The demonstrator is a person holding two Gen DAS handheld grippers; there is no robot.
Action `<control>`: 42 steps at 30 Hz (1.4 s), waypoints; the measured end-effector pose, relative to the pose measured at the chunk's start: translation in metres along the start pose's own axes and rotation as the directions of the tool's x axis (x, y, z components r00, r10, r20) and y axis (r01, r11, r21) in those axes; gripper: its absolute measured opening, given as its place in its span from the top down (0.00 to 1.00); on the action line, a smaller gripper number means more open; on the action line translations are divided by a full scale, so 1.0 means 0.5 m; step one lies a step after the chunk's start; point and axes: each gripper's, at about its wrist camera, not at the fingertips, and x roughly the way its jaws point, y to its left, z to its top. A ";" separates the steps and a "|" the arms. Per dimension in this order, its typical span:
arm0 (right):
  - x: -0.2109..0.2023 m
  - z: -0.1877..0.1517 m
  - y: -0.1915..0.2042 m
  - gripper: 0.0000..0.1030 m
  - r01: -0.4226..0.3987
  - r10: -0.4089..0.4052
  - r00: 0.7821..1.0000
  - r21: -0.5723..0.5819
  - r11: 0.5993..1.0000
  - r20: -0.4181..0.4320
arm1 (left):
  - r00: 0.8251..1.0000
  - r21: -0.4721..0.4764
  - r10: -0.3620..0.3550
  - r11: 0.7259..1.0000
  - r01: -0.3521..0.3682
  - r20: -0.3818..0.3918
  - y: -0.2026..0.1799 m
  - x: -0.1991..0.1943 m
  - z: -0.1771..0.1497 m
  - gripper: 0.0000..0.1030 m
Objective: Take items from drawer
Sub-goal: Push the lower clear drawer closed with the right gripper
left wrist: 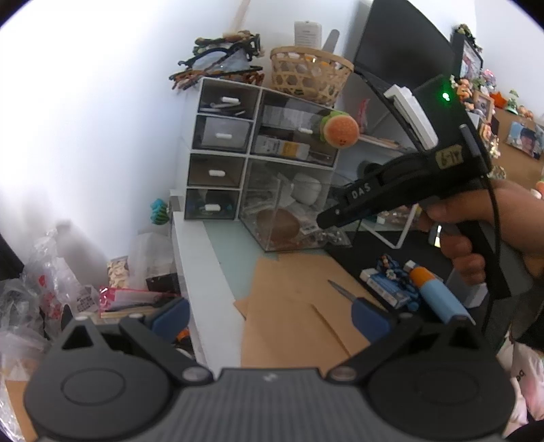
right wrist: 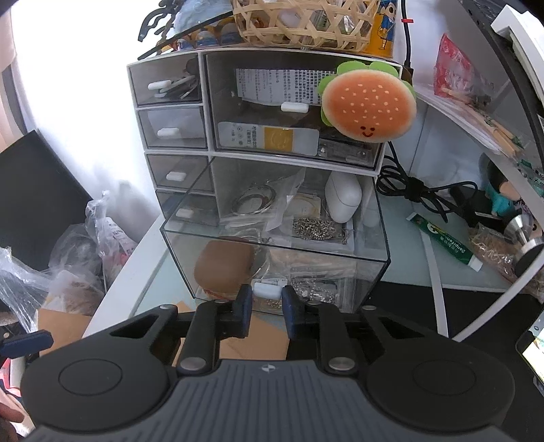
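Drawer [right wrist: 272, 265] handle [right wrist: 267, 289] between nearly closed right fingers [right wrist: 245, 302], touching

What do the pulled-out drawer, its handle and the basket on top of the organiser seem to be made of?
Drawer: clear rigid plastic, probably acrylic; its contents show through the glossy walls. Handle: opaque white plastic, smooth, between the right gripper fingers. Basket: woven pale strips, likely bamboo, in an open lattice.

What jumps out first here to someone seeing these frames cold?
The burger plush hanging on the front of the white drawer organizer grabs the eye. Below it, the clear drawer is pulled out, cluttered, with the right gripper jaws at its white handle.
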 end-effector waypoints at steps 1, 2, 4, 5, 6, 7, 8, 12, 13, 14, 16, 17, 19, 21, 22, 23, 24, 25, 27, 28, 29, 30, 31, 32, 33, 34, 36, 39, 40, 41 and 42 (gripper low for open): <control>0.002 0.002 0.000 0.79 0.002 -0.002 1.000 0.000 1.000 0.002 | 1.000 -0.001 0.000 1.000 0.000 0.000 0.001 0.000 0.000 0.00; 0.004 0.004 0.000 0.79 0.005 -0.005 1.000 -0.001 1.000 0.004 | 1.000 -0.002 0.000 1.000 0.000 0.000 0.001 0.001 0.000 0.00; 0.009 0.007 0.002 0.79 0.010 -0.010 1.000 -0.005 1.000 0.012 | 1.000 -0.002 0.000 1.000 0.000 -0.001 0.002 0.002 0.000 0.00; 0.011 0.009 0.003 0.79 0.014 -0.014 1.000 -0.010 1.000 0.017 | 1.000 -0.002 -0.001 1.000 0.001 -0.002 0.002 0.003 0.000 0.00; 0.014 0.010 0.003 0.79 0.016 -0.016 1.000 -0.015 1.000 0.022 | 1.000 -0.001 -0.001 1.000 0.001 -0.002 0.001 0.004 -0.001 0.00; 0.016 0.012 0.002 0.79 0.017 -0.016 1.000 -0.014 1.000 0.025 | 1.000 0.000 -0.002 1.000 0.002 -0.003 0.001 0.005 -0.001 0.00; 0.019 0.015 0.001 0.79 0.016 -0.016 1.000 -0.010 1.000 0.026 | 1.000 0.000 -0.002 1.000 0.002 -0.005 0.000 0.006 -0.001 0.00; 0.028 0.025 -0.004 0.79 0.016 -0.016 0.999 -0.004 1.000 0.028 | 1.000 -0.002 -0.001 1.000 0.001 -0.006 0.001 0.009 0.000 0.00; 0.031 0.028 -0.005 0.79 0.017 -0.016 0.999 -0.005 1.000 0.028 | 1.000 -0.003 0.000 1.000 0.000 -0.006 0.002 0.009 0.000 0.00; 0.032 0.030 -0.005 0.79 0.017 -0.017 0.999 -0.006 1.000 0.030 | 1.000 -0.005 0.001 1.000 -0.001 -0.006 0.003 0.010 0.000 0.00; 0.034 0.034 -0.007 0.79 0.017 -0.017 0.999 -0.007 1.000 0.036 | 1.000 -0.007 0.002 1.000 -0.002 -0.006 0.004 0.011 0.000 0.00; 0.035 0.036 -0.008 0.80 0.016 -0.016 0.999 -0.007 1.000 0.039 | 1.000 -0.005 0.003 1.000 -0.003 -0.006 0.005 0.011 0.001 0.00; 0.037 0.041 -0.010 0.80 0.016 -0.015 0.999 -0.008 1.000 0.046 | 1.000 -0.003 0.006 1.000 -0.006 -0.007 0.007 0.012 0.002 0.00; 0.039 0.046 -0.012 0.82 0.018 -0.017 0.998 -0.006 1.000 0.052 | 1.000 -0.007 0.009 1.000 -0.009 -0.005 0.011 0.013 0.004 0.00; 0.041 0.049 -0.013 0.82 0.019 -0.018 0.998 -0.004 1.000 0.054 | 1.000 -0.011 0.009 1.000 -0.009 -0.004 0.013 0.013 0.006 0.00; 0.042 0.052 -0.014 0.83 0.019 -0.019 0.998 -0.003 1.000 0.055 | 1.000 -0.012 0.008 1.000 -0.008 -0.003 0.013 0.013 0.007 0.00; 0.043 0.055 -0.015 0.83 0.018 -0.018 0.998 -0.002 1.000 0.056 | 1.000 -0.011 0.008 1.000 -0.008 -0.002 0.013 0.013 0.007 0.00; 0.045 0.057 -0.016 0.83 0.017 -0.017 0.998 0.000 1.000 0.056 | 1.000 -0.010 0.008 1.000 -0.008 -0.002 0.013 0.012 0.007 0.00; 0.048 0.061 -0.017 0.83 0.018 -0.018 0.998 -0.001 1.000 0.057 | 1.000 -0.006 0.007 1.000 -0.007 -0.002 0.011 0.013 0.007 0.00; 0.049 0.062 -0.018 0.84 0.019 -0.019 0.998 -0.001 1.000 0.057 | 1.000 -0.005 0.007 1.000 -0.007 -0.003 0.011 0.013 0.007 0.00; 0.051 0.064 -0.019 0.84 0.020 -0.020 0.998 0.000 1.000 0.059 | 1.000 -0.004 0.008 1.000 -0.008 -0.004 0.010 0.014 0.007 0.00; 0.053 0.065 -0.019 0.85 0.020 -0.020 0.998 0.002 1.000 0.060 | 1.000 -0.004 0.008 1.000 -0.008 -0.004 0.011 0.014 0.007 0.00; 0.055 0.067 -0.021 0.86 0.022 -0.022 0.998 0.002 1.000 0.060 | 1.000 -0.004 0.008 1.000 -0.008 -0.004 0.011 0.015 0.007 0.00; 0.057 0.069 -0.022 0.88 0.023 -0.024 0.998 0.003 1.000 0.060 | 1.000 -0.005 0.009 1.000 -0.009 -0.004 0.012 0.015 0.007 0.00; 0.059 0.071 -0.023 0.89 0.025 -0.025 0.998 0.004 1.000 0.060 | 1.000 -0.006 0.010 1.000 -0.010 -0.005 0.012 0.015 0.007 0.00; 0.061 0.073 -0.024 0.89 0.026 -0.026 0.998 0.003 1.000 0.059 | 1.000 -0.007 0.011 1.000 -0.011 -0.004 0.013 0.015 0.007 0.00; 0.065 0.077 -0.025 0.89 0.027 -0.026 0.998 -0.004 1.000 0.059 | 1.000 -0.008 0.011 1.000 -0.011 -0.005 0.013 0.016 0.007 0.00; 0.072 0.084 -0.027 0.89 0.027 -0.027 0.998 -0.001 1.000 0.058 | 1.000 -0.006 0.010 1.000 -0.010 -0.005 0.013 0.017 0.008 0.00; 0.074 0.085 -0.026 0.89 0.030 -0.030 0.998 -0.002 1.000 0.058 | 1.000 -0.006 0.010 1.000 -0.010 -0.005 0.012 0.017 0.008 0.00; 0.076 0.087 -0.025 0.89 0.032 -0.032 0.998 -0.004 0.999 0.059 | 1.000 -0.006 0.010 1.000 -0.010 -0.005 0.013 0.017 0.008 0.00; 0.078 0.088 -0.025 0.89 0.035 -0.035 0.998 -0.005 0.999 0.060 | 1.000 -0.007 0.010 1.000 -0.010 -0.005 0.013 0.017 0.008 0.00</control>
